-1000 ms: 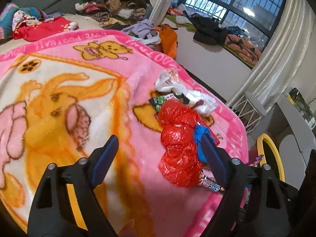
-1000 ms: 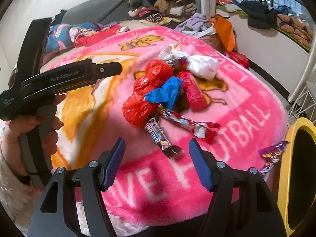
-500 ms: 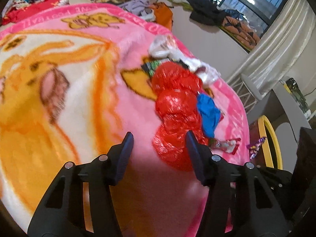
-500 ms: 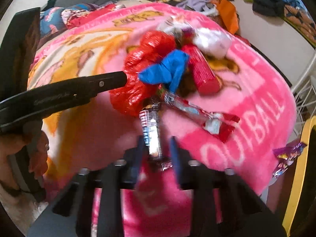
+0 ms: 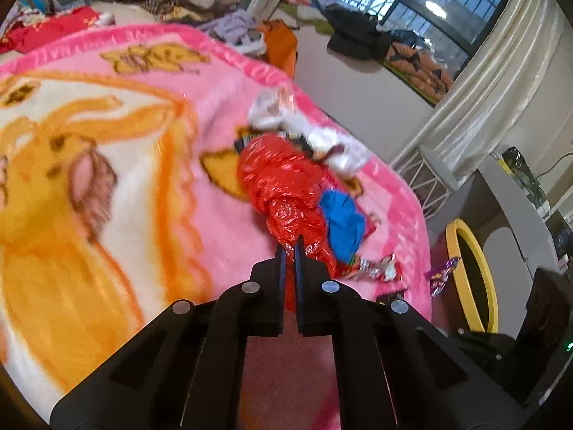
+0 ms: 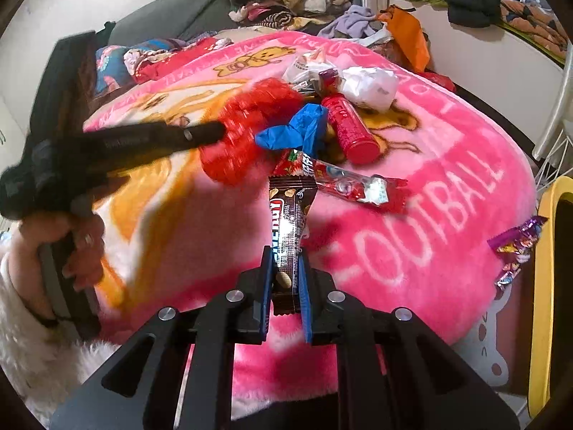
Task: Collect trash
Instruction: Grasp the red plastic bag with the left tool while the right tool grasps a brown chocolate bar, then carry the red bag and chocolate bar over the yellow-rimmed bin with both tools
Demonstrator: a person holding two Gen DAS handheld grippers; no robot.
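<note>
The left tool (image 5: 289, 242) is pinched tight on the red plastic bag (image 5: 283, 182); the right tool (image 6: 285, 263) clamps a brown candy-bar wrapper (image 6: 290, 222) — both above the pink blanket (image 6: 412, 222); remaining trash lies at twelve o'clock, a yellow-rimmed bin (image 6: 546, 286) at three.

Motion blurs the red plastic bag (image 6: 247, 125); the yellow-rimmed bin (image 6: 548, 286) is cut off at three o'clock.
</note>
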